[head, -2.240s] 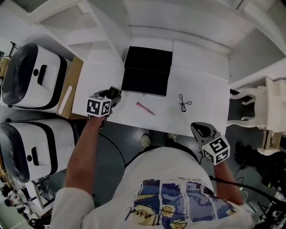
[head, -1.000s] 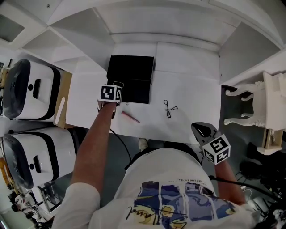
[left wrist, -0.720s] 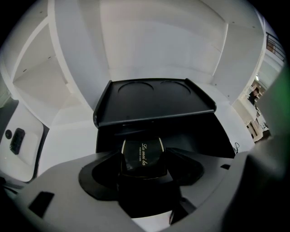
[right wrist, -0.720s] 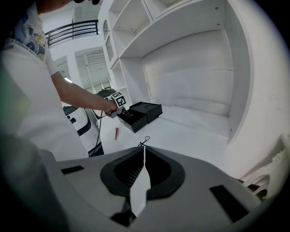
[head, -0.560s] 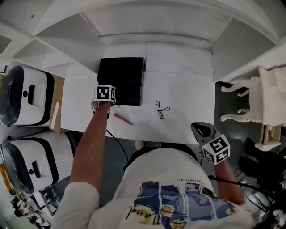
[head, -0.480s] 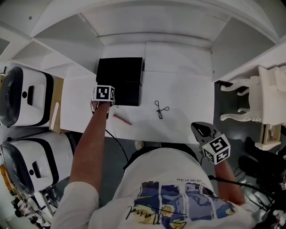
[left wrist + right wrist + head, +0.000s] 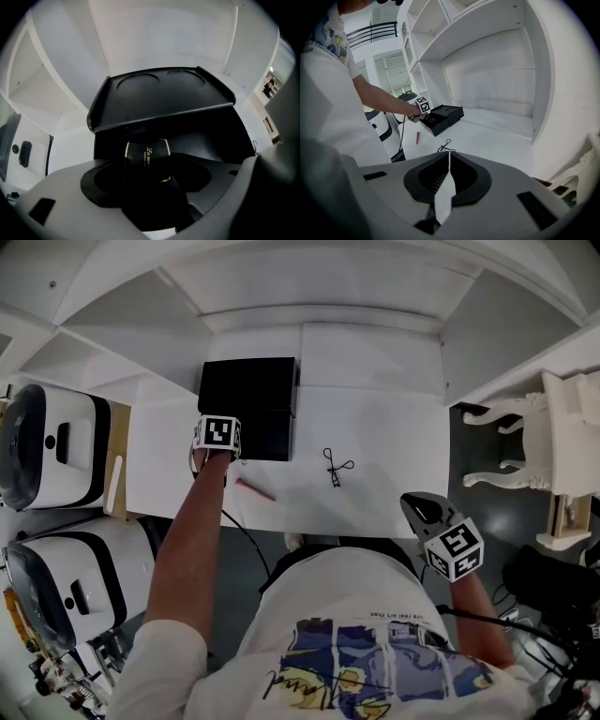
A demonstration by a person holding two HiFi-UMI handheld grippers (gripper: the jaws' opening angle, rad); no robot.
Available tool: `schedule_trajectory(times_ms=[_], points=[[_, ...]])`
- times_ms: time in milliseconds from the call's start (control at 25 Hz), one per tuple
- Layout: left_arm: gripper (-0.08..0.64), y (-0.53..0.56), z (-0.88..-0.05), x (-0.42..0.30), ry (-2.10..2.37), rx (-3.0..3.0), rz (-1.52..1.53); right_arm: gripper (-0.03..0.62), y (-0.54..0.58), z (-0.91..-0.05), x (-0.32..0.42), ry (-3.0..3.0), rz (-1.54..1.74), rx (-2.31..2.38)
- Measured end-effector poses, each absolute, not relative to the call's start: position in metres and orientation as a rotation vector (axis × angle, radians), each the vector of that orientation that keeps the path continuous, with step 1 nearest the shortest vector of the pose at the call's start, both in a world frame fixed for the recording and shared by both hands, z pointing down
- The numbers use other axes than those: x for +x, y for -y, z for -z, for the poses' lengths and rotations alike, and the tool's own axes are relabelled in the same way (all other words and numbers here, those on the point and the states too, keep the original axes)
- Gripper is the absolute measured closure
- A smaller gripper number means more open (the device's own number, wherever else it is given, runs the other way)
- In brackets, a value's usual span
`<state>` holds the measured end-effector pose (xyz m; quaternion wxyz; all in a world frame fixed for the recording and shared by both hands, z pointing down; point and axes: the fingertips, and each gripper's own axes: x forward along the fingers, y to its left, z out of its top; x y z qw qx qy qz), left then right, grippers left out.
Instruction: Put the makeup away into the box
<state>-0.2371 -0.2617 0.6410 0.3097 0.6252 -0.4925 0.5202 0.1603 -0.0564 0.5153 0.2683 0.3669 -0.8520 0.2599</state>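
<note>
Now the left gripper (image 7: 146, 165), clamped on a black gold-lettered jar (image 7: 146, 151), has reached the open black box (image 7: 246, 388); right gripper (image 7: 446, 174) stays closed, empty.

The left tongs (image 7: 147, 180), with a black jar (image 7: 146, 157) gripped between them, were carried away from the near edge of the worktop (image 7: 375, 474). There they had been held apart from the open black box (image 7: 267, 432), at about its 7 o'clock. They were brought toward 12 o'clock, up to the box's near left corner. The left arm (image 7: 192, 540) was stretched further forward.
</note>
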Motion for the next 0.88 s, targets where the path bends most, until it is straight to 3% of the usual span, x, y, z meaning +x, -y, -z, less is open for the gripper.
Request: schedule_trajectory(times_ms=[880], points=[[0.229,0.252,-0.578,-0.232,1.311,1.922,-1.125,0.565,0.051,-0.504,0.113,2.329,-0.636,0.977]])
